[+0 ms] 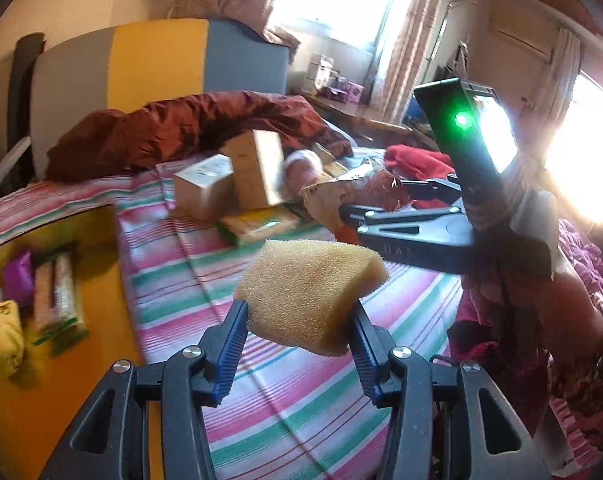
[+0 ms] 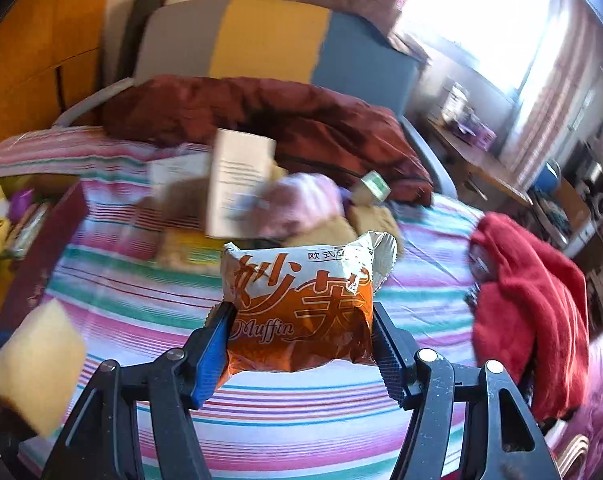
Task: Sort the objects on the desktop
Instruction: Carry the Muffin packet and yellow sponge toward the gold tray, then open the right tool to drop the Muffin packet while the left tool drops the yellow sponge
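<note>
Left gripper (image 1: pixel 299 338): fingers pinch yellow sponge (image 1: pixel 311 294), held above striped bedspread (image 1: pixel 285 408).
Right gripper (image 2: pixel 301 346): clamped around orange muffin packet (image 2: pixel 301 312) (mid-bed, lifted).
Boxes (image 1: pixel 231 184): piled near far edge.

Sponge (image 1: pixel 309 296): yellow. Muffin packet (image 2: pixel 301 312): orange with white top. Bedsheet (image 2: pixel 301 420): pink, green, white stripes. Garment (image 2: pixel 529 304): red. Quilt (image 1: pixel 189 128): maroon.

A broad strip of the pink-and-green striped bed sheet (image 2: pixel 301 412) is lying bare in front of both tools. Behind it, a heap of pale cardboard boxes (image 1: pixel 257 168) is blocking the way, and a crumpled red garment (image 2: pixel 529 320) is crowding the right side.
</note>
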Demonstrator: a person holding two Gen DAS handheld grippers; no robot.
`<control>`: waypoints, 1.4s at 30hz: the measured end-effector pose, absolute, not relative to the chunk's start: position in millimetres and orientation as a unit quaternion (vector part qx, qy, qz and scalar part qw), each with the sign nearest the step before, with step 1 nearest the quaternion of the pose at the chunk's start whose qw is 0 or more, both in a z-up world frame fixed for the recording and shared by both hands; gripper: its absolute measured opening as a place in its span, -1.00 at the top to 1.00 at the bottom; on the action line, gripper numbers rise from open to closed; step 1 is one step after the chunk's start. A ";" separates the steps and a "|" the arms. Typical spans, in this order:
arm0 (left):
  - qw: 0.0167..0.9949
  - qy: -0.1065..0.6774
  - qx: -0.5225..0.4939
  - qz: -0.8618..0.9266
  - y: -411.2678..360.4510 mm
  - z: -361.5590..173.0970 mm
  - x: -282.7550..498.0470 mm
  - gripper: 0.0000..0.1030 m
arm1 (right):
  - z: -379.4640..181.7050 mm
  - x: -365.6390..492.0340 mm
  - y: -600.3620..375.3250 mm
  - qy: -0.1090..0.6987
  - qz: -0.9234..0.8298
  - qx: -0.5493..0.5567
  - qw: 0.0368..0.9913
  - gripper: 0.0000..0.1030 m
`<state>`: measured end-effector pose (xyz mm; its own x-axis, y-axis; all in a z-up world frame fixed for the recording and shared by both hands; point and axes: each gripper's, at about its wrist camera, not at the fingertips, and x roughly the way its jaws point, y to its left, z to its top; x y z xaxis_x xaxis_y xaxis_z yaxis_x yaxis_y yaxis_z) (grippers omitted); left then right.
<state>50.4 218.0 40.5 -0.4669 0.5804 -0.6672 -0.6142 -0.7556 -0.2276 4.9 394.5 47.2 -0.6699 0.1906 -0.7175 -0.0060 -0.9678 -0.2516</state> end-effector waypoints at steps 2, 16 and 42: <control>0.339 0.016 -0.377 0.862 204.2 43.0 48.5 0.03 | 50.9 4.1 375.9 -0.131 0.908 -0.396 0.041 -0.28; 0.264 -0.042 -0.371 0.889 106.7 45.2 30.5 0.03 | 72.0 -1.5 270.9 -0.175 0.912 -0.368 -0.045 -0.28; 0.157 -0.127 -0.403 0.893 6.5 20.3 -44.0 0.03 | 41.4 -54.3 172.8 -0.243 0.877 -0.397 -0.122 -0.28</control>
